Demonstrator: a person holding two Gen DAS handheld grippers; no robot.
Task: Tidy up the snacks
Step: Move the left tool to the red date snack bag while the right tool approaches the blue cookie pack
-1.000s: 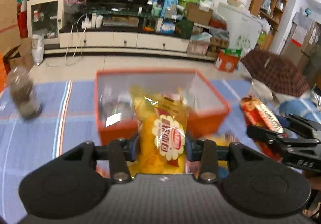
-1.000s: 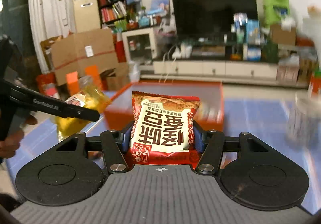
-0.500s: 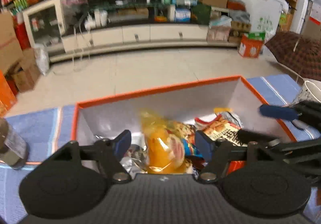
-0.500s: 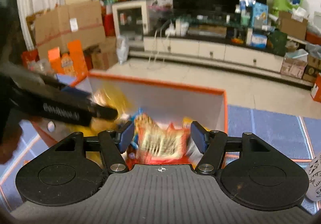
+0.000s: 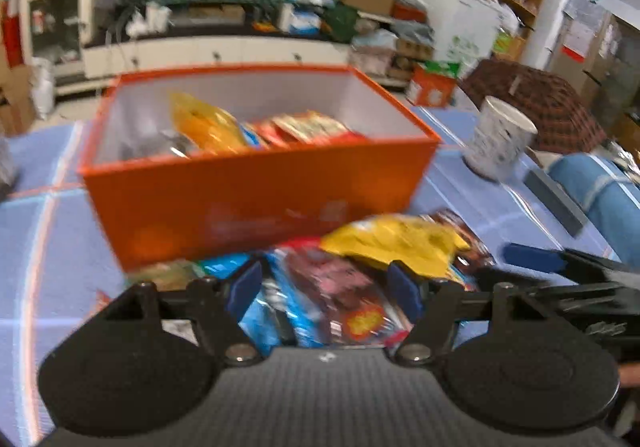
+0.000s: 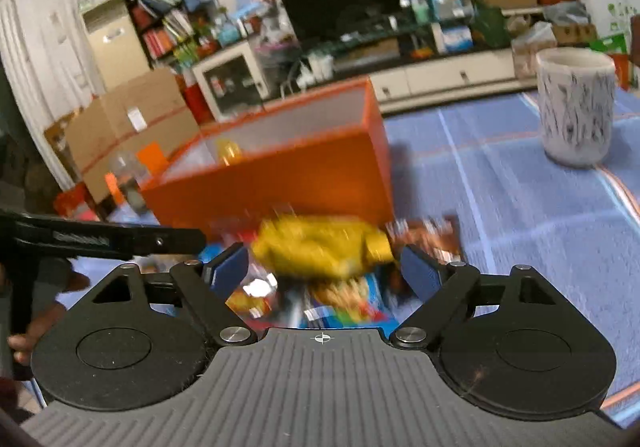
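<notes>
Left gripper (image 5: 326,289): fingers released, over snack pile (image 5: 344,287).
Right gripper (image 6: 324,271): fingers opening, grasping nothing.
Box (image 5: 256,191): snacks inside.

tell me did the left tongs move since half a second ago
Yes. The left tongs pulled back out of the orange box and now sit lower, over the snack pile in front of it.

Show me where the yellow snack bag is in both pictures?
Left wrist view: the yellow snack bag lies right of centre on the snack pile, in front of the orange box.
Right wrist view: the same bag sits mid-picture, blurred, just below the box.
Shared landmark: the white patterned cup, at the right in both.
</notes>
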